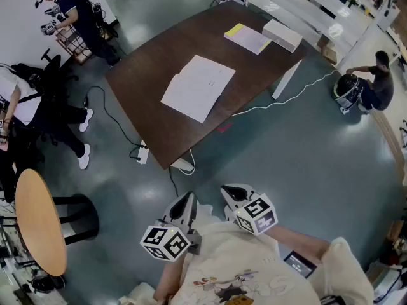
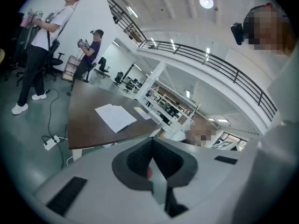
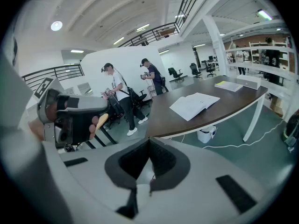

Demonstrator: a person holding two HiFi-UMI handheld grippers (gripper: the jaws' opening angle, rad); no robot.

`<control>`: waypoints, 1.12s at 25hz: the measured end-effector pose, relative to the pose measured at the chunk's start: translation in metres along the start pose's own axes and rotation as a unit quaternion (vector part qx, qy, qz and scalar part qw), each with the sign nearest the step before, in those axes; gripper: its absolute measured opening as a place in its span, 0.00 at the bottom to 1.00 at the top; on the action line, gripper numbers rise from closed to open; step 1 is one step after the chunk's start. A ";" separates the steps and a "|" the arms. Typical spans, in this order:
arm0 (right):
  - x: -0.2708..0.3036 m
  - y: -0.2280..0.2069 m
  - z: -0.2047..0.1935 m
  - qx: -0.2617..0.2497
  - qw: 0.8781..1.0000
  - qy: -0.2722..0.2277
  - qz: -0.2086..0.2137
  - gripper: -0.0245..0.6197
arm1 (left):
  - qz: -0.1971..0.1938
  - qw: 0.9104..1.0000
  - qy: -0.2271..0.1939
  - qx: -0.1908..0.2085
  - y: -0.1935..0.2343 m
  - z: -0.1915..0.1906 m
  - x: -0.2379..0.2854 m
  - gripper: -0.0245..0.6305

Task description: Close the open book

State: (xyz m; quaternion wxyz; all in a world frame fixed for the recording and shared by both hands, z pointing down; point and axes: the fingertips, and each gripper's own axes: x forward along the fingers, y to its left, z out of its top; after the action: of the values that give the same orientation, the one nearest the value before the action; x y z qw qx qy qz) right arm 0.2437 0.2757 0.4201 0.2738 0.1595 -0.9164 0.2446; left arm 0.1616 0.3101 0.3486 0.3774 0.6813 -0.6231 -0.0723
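An open white book (image 1: 198, 86) lies flat on the dark brown table (image 1: 152, 116), its pages spread left and right. It also shows as the book (image 2: 115, 116) in the left gripper view and the book (image 3: 193, 104) in the right gripper view, well ahead of both. My left gripper (image 1: 186, 204) and right gripper (image 1: 232, 194) hang close to my chest, well short of the table's near corner. Both are shut, jaws pressed together with nothing between them. The left gripper (image 2: 151, 146) and right gripper (image 3: 149, 146) point slightly downward toward the table.
A yellow-edged notebook (image 1: 247, 38) and a white box (image 1: 282, 34) sit at the table's far end. Cables and a power strip (image 1: 142, 152) lie on the floor by the near corner. A round wooden table (image 1: 39, 222) stands left. Several people stand or crouch around the room.
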 end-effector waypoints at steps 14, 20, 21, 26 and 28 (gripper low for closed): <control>0.051 0.089 0.014 0.082 0.983 -0.109 -0.120 0.05 | -0.106 0.983 0.117 0.089 0.072 0.001 -0.072 0.05; 0.058 0.112 -0.006 0.096 0.986 -0.082 -0.110 0.05 | -0.114 0.984 0.115 0.077 0.086 0.001 -0.088 0.05; 0.058 0.114 -0.011 0.099 0.987 -0.072 -0.102 0.05 | -0.116 0.984 0.114 0.074 0.082 0.002 -0.087 0.05; 0.052 0.132 -0.031 0.108 0.991 -0.038 -0.064 0.05 | -0.120 0.983 0.122 0.062 0.069 0.001 -0.101 0.05; 0.052 0.133 -0.028 0.104 0.992 -0.042 -0.051 0.05 | -0.106 0.985 0.117 0.066 0.075 0.010 -0.103 0.05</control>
State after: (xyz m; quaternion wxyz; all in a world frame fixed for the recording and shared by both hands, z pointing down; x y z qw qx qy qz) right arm 0.1571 0.3927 0.4232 0.2295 0.2441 -0.8872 0.3172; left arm 0.0742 0.4041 0.3488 0.3923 0.7707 -0.5021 0.0097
